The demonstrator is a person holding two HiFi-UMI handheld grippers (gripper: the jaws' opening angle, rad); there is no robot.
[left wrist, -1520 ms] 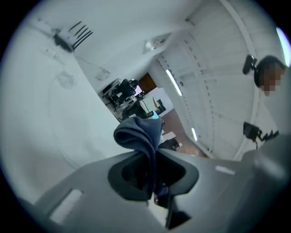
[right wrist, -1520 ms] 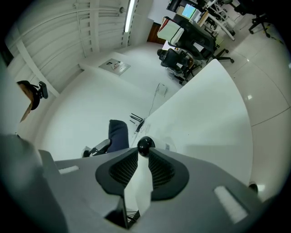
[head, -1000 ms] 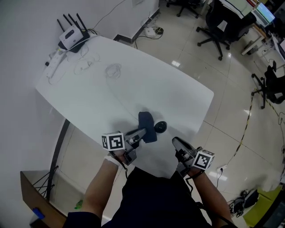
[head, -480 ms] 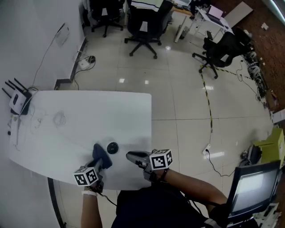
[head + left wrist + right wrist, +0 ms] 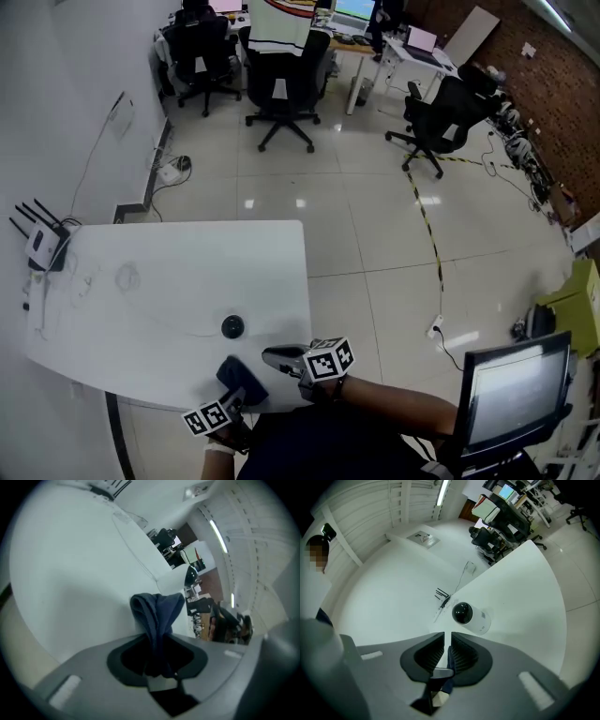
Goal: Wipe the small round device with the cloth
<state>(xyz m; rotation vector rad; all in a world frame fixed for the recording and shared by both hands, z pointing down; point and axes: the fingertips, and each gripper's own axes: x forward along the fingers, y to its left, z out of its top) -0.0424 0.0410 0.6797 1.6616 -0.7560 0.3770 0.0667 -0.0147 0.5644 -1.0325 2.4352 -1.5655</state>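
- Ahead of your right tongs (image 5: 447,639), just beyond the jaw tips, the small round device (image 5: 465,614) lies on its side on the white table (image 5: 169,281), its black dome facing you. It is apart from both tools, and nothing steadies it.
- Your left tongs (image 5: 158,644) grasp the dark blue cloth (image 5: 157,609). The jaws have just been opening a little, yet the fabric is pinched between them, its loose fold standing out past the tips as a wiping pad.
- The cloth sits short of the device, nearer the table edge than the dome, so wiping looks not yet begun.
- Your right tongs have just been closing to a thin slit, with nothing between the jaws. They seem placed to steady the device, which may roll under the cloth.
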